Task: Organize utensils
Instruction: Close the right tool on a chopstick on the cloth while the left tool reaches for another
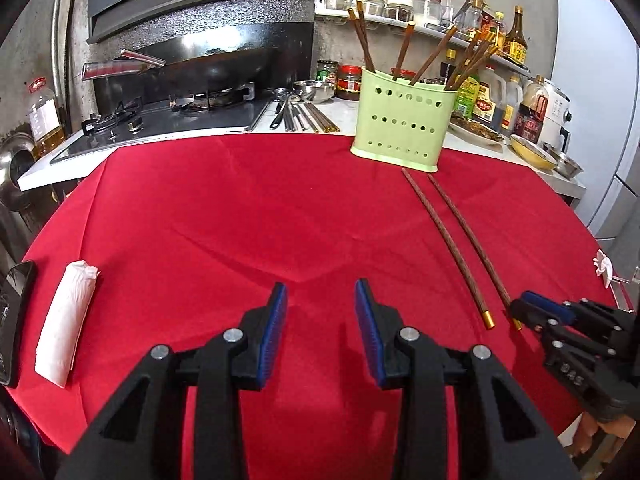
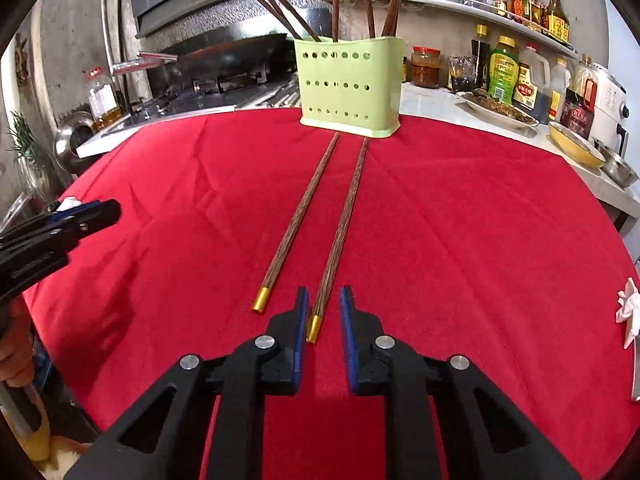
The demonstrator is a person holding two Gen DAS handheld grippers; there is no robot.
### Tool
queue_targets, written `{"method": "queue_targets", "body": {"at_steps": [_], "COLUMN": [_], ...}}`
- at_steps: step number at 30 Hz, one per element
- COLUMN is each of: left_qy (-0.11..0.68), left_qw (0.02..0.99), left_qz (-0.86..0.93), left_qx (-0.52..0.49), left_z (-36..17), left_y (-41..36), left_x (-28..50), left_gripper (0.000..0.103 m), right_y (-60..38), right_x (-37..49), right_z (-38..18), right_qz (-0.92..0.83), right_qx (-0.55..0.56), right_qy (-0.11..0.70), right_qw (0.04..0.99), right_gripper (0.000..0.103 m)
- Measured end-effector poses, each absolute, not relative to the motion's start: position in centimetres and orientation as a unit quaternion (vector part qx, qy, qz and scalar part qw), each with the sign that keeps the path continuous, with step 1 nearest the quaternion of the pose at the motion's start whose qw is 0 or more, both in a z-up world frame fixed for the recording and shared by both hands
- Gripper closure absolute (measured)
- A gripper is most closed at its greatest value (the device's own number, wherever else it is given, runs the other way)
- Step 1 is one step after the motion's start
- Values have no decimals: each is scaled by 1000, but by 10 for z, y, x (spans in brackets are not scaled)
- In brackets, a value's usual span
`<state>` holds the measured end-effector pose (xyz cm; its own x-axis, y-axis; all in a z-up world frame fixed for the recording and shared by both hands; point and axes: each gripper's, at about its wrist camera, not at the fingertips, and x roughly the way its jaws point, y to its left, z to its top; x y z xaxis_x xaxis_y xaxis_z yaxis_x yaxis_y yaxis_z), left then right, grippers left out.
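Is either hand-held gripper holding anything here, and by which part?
Nothing is held. The right hand-held gripper straddles the gold-capped end of one brown wooden chopstick, pads not yet pressing. The left hand-held gripper is open over bare red cloth.

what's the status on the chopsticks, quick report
Left gripper open, empty. Right gripper open around right chopstick, pads not pressing. Left chopstick on cloth. Path to green holder clear.

Left tongs parted, empty, angled downward; right tongs narrowly parted, angled downward.
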<state>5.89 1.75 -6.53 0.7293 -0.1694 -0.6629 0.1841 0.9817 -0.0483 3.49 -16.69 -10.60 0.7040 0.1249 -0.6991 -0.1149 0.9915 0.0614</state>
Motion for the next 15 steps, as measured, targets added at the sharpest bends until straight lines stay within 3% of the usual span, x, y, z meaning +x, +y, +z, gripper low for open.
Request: {"method": "queue_targets", "body": {"at_steps": [8, 15], "left_qy": [360, 374], "left_qw": [925, 914], "left_qz": [-120, -158], "left_qx": [15, 21], "left_z": [-64, -69], "left_y": [-1, -33], "left_x": [59, 60], "left_gripper": [68, 68], "right_y": [-178, -224], "right_x": [32, 16], "right_z": [-108, -107], "right_qz": [49, 18], "right_qx": [-3, 13], "right_qy": [382, 388], "right_qw": [923, 922], "right_gripper": [96, 96]}}
